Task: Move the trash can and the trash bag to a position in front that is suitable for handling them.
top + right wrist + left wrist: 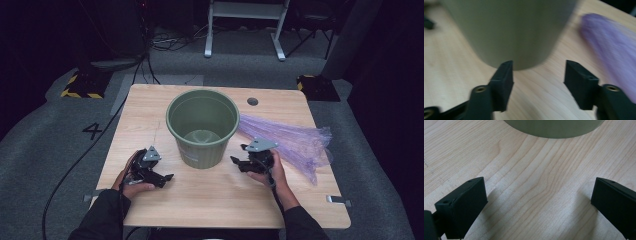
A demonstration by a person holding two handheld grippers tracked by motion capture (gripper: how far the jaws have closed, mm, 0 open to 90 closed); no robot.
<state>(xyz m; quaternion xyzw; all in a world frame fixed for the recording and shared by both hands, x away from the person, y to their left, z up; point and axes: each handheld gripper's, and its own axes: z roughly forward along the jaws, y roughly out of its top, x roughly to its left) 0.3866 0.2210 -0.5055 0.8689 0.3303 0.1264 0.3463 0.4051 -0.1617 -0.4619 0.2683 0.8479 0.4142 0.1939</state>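
Observation:
An olive-green plastic bin [202,125] stands upright and empty in the middle of the wooden table [225,200]. A crumpled purple plastic bag [295,142] lies flat to its right. My left gripper [165,178] rests low at the bin's near left, jaws wide apart over bare wood [539,200], with the bin's base [554,127] just ahead. My right gripper [239,156] is at the bin's near right, open with nothing between its jaws [537,75]. It faces the bin's wall [509,30], and the bag [611,50] lies off to its right.
A round cable hole [252,101] sits near the table's far edge. Black cables run over the grey carpet on the left [75,165]. Yellow-and-black striped bases [80,90] and a white metal frame [245,25] stand beyond the table.

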